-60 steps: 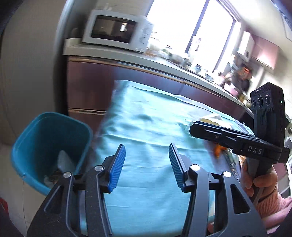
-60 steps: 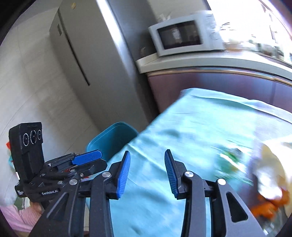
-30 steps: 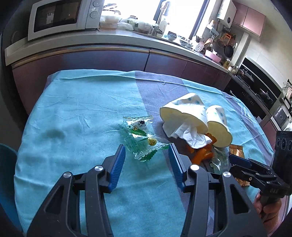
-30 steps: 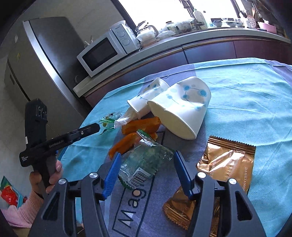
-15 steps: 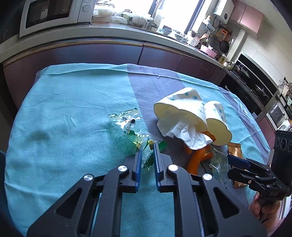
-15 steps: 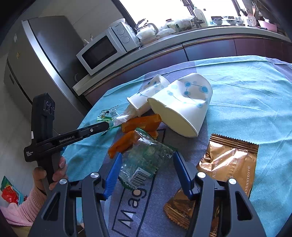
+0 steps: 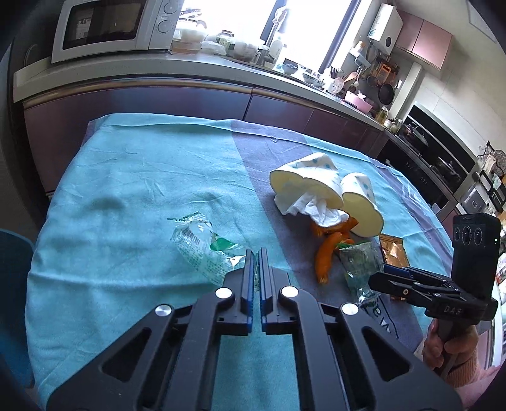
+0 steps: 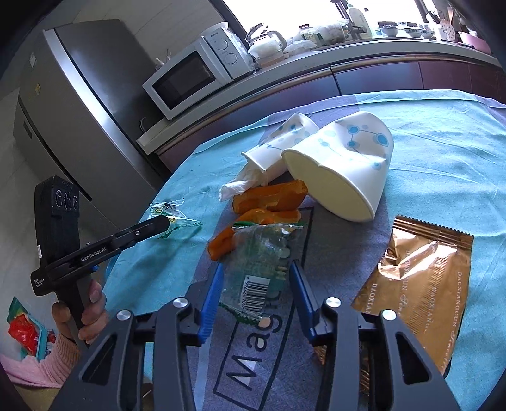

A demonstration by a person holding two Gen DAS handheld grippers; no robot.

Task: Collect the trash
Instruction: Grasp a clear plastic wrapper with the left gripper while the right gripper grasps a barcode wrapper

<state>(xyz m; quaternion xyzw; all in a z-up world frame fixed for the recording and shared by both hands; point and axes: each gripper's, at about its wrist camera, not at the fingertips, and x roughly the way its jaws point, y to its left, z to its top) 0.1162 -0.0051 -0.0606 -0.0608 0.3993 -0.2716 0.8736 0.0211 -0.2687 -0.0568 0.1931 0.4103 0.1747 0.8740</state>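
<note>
My left gripper (image 7: pixel 256 253) is shut on the edge of a clear green-printed wrapper (image 7: pixel 202 249), which trails to the left over the teal cloth. In the right wrist view the same gripper (image 8: pixel 166 223) pinches that wrapper (image 8: pixel 182 224). My right gripper (image 8: pixel 256 267) is closing around a clear wrapper with a barcode (image 8: pixel 256 249). That wrapper lies between the blue pads (image 8: pixel 215 291), which stand just clear of its edges. Beyond it lie orange scraps (image 8: pixel 268 196), two tipped paper cups (image 8: pixel 341 170) with a tissue (image 7: pixel 313 205), and a gold packet (image 8: pixel 420 272).
The table (image 7: pixel 126 177) carries a teal cloth with a grey-purple strip. A blue bin (image 7: pixel 12 284) stands at its left edge. Behind run a counter with a microwave (image 7: pixel 110 28) and a fridge (image 8: pixel 63 110). A hand in a pink sleeve (image 8: pixel 85 306) holds each gripper.
The left jaws came together on the green wrapper and dragged it a little, turning it so a barcode shows. The right jaws narrowed around the barcode wrapper.
</note>
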